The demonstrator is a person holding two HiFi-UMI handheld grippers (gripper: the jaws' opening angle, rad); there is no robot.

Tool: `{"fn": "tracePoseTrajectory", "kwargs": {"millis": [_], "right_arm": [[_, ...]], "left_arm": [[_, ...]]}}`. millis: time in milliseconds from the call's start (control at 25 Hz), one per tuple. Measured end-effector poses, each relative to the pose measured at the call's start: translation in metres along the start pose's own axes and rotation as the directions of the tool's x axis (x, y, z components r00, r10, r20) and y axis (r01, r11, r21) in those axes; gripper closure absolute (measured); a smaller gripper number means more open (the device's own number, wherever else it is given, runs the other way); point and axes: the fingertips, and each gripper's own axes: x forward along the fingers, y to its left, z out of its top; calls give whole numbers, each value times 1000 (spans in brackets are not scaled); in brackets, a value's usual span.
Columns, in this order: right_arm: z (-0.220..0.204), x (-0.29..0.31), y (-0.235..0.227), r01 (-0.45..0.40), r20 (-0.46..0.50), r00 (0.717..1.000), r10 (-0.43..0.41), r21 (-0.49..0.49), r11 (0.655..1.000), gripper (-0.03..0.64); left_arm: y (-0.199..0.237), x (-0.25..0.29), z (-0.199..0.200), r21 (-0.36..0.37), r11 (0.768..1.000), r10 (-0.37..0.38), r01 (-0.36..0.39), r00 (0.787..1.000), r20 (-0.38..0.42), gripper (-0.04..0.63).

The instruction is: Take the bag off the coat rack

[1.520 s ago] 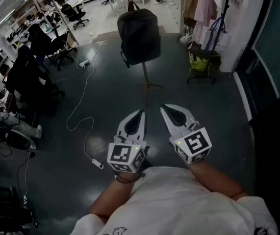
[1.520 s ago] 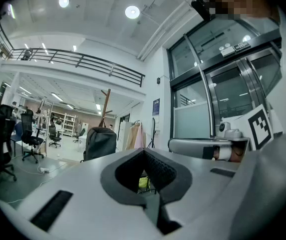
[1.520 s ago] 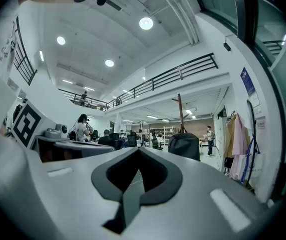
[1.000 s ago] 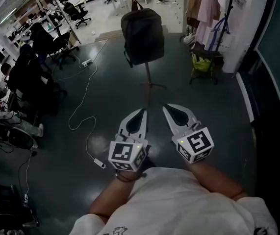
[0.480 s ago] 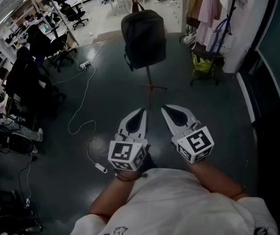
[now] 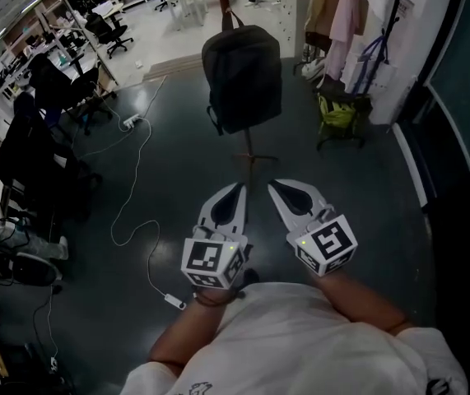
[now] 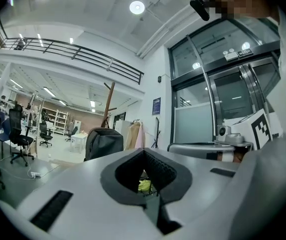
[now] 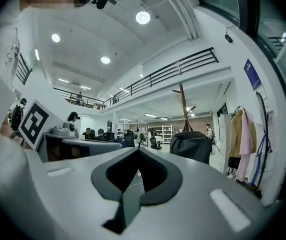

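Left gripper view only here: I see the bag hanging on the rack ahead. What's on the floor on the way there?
Observer: A white cable lies on the floor left of the line to the coat rack, not across it.
Operator: And my other hand?
Observer: The right hand-held gripper is shut and empty, beside the left hand-held gripper, both well short of the bag.
Operator: What holds the rack up?
Observer: Thin legs spread on the floor below the bag.
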Motion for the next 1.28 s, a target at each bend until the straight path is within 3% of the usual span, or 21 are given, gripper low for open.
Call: {"fn": "tracePoseTrajectory", "kwargs": {"millis": [560, 960, 1280], "right_arm": [[5, 112, -32, 84, -14, 996, -84, 43, 996, 617], [1, 150, -84, 100, -7, 995, -100, 45, 994, 617], [2, 192, -153, 20, 8, 1000, -20, 33, 999, 617]], "left_arm": [[74, 61, 16, 14, 990, -139, 139, 990, -40, 594], [106, 116, 13, 5, 992, -128, 128, 991, -48, 594], [127, 189, 21, 41, 996, -82, 83, 996, -25, 594]]}}
